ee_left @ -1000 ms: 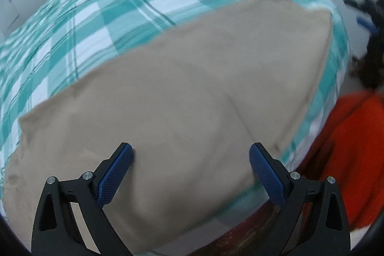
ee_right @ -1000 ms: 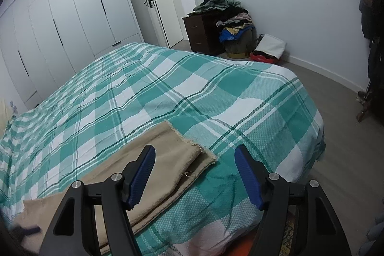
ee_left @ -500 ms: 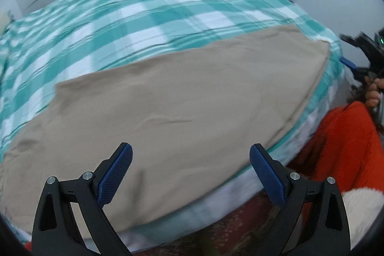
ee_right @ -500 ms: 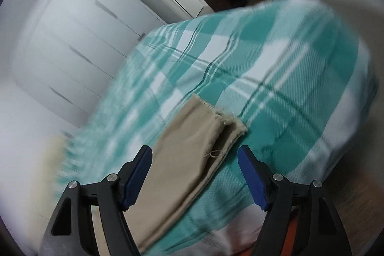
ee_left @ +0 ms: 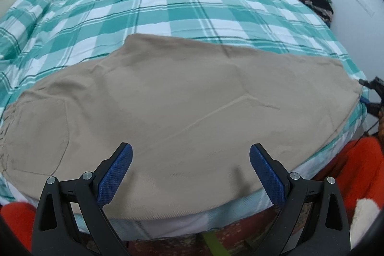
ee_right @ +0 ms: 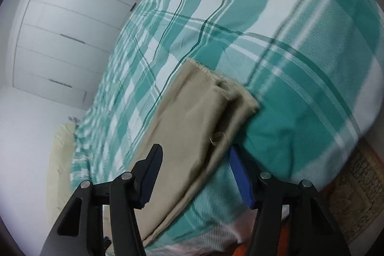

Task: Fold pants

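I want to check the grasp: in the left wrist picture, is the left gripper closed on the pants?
No, the left gripper is wide open above the beige pants, with cloth showing between its blue pads.

Tan pants (ee_left: 182, 107) lay plain on the teal-and-white plaid bedspread (ee_left: 182, 6); left tongs (ee_left: 190, 168) were black with blue pads (ee_left: 115, 178); wardrobe (ee_right: 64, 23) was white.

The left tongs (ee_left: 190, 172) gape wide, their blue pads (ee_left: 114, 178) spread far apart and holding nothing. The right tongs (ee_right: 195, 178) are rolled to one side, likewise parted with nothing clamped between them.
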Available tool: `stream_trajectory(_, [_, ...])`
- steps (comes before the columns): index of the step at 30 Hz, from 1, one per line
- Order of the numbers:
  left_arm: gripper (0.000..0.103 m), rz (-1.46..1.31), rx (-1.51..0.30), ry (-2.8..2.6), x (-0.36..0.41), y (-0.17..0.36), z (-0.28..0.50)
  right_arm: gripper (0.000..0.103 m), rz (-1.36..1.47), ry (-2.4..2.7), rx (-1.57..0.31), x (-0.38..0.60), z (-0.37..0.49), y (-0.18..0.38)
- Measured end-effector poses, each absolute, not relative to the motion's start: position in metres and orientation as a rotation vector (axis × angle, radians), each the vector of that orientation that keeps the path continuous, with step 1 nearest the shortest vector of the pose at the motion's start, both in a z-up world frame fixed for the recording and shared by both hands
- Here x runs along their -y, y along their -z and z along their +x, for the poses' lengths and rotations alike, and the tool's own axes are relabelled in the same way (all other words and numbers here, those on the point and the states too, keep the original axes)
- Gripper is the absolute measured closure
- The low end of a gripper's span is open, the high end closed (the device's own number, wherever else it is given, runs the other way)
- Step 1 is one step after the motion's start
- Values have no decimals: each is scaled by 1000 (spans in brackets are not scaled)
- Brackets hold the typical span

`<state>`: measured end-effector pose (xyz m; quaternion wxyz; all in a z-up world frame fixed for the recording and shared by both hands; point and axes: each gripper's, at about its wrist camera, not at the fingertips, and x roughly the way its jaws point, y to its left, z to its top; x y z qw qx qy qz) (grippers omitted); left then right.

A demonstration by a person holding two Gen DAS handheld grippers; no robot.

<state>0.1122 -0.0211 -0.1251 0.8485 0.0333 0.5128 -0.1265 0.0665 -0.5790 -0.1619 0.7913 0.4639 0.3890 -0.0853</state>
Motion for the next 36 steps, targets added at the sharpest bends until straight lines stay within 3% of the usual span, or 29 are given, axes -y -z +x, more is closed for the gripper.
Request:
stream_trajectory(3, [5, 53, -1099, 244, 9, 128, 111, 51, 923, 212, -934, 574, 89, 173])
stream_trajectory(5, [5, 26, -1096, 221, -4, 127, 111, 77, 841, 243, -975, 568, 96, 179])
stream_trajectory(7, [5, -6, -1084, 185, -22, 124, 114, 94, 840, 262, -950, 572, 93, 175])
stream_trajectory(10, [5, -55, -1060, 125, -48, 124, 120, 96, 725, 254, -889, 552, 91, 140])
stream_trajectory(17, [5, -191, -1043, 21, -105, 143, 128, 96, 497, -21, -692, 446, 102, -1])
stream_trajectory(22, [5, -238, -1009, 8, -120, 139, 128, 96, 345, -253, -672, 332, 118, -48])
stream_trajectory(26, [5, -267, -1008, 0, -127, 139, 128, 96, 232, -405, -710, 236, 127, -40])
stream_trajectory(30, [5, -305, -1014, -22, -139, 142, 129, 91, 192, -513, -800, 167, 128, 3])
stream_trajectory(32, [5, -313, -1012, -43, -145, 142, 127, 62, 233, -584, -890, 147, 126, 30])
stream_trajectory(33, [5, -319, -1011, -49, -147, 142, 127, 57, 252, -607, -921, 142, 123, 42])
stream_trajectory(36, [5, -351, -1011, -57, -154, 144, 126, 56, 264, -581, -901, 161, 109, 55])
